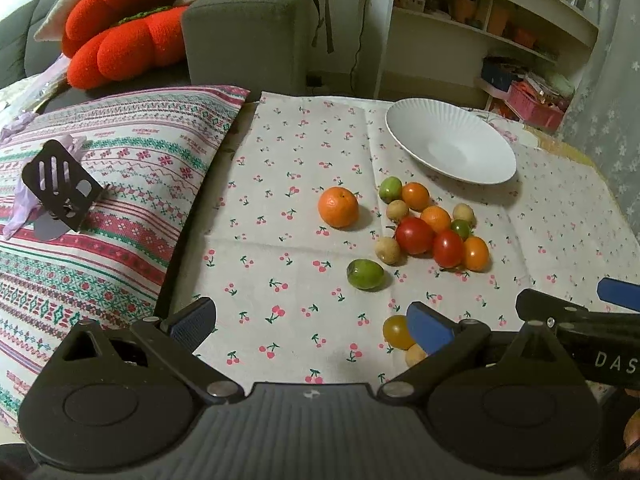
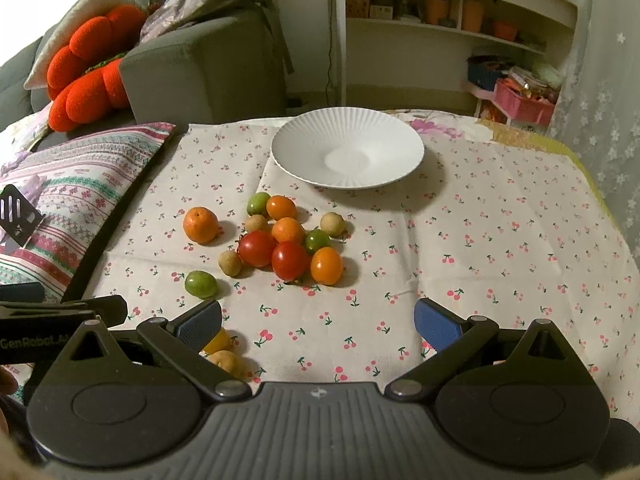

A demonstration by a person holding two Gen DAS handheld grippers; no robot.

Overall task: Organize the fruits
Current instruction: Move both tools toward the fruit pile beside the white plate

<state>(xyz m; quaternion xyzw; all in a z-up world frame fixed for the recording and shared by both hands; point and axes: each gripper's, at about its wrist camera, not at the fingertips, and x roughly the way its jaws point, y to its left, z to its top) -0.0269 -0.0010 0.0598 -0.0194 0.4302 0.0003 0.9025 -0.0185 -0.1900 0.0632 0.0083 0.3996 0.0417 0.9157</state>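
- A woven striped cushion (image 1: 100, 208) lies along the left edge of the table, with a slotted dark metal clip (image 1: 60, 190) resting on it.
- The left gripper (image 1: 312, 326) hangs above the near edge of the cherry-print cloth (image 1: 280, 208), its blue ribbed pads spread wide with nothing between them.
- A dimpled round mandarin (image 1: 338, 207) sits alone at the cloth's middle; nearer, a smooth oval green fruit (image 1: 365, 275) lies with its long axis running left to right.
- A touching cluster of glossy red tomatoes (image 2: 258, 248), orange ones, small green fruits and tan matte balls fills the centre.
- A fluted white ceramic plate (image 2: 304, 136) stands bare toward the far edge.
- The right gripper (image 2: 318, 326) hovers at the near edge, jaws released and empty; a yellow tomato (image 2: 218, 342) and a tan fruit (image 2: 226, 360) lie just beside its left pad.
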